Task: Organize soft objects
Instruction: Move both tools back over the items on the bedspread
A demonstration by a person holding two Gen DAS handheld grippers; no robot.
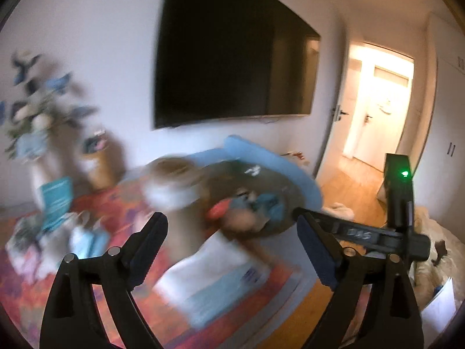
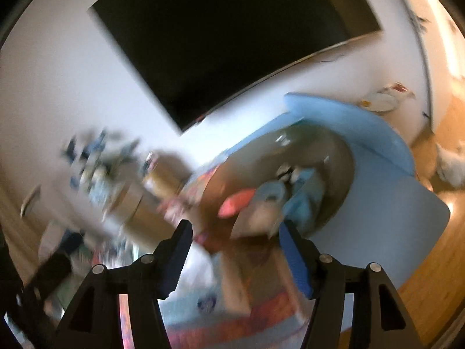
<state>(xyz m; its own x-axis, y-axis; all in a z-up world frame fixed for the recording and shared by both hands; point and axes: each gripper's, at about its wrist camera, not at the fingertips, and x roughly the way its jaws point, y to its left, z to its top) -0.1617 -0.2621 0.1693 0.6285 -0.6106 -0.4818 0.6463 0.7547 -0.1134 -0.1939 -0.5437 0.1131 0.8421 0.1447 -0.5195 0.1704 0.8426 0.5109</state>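
Observation:
Both views are smeared by blur. A round dark tub with a light blue rim sits on the floor and holds soft things: a red one, blue ones and a beige one. A white and brown plush lies at the tub's left edge. My left gripper is open wide in front of the tub with nothing between its fingers. My right gripper is open too, its jaws short of the beige thing and gripping nothing.
A dark TV hangs on the white wall. At left stand a vase of blue flowers and a woven basket. A white and blue box lies on the colourful rug. At right are wooden floor, an open doorway and a cream fluffy heap.

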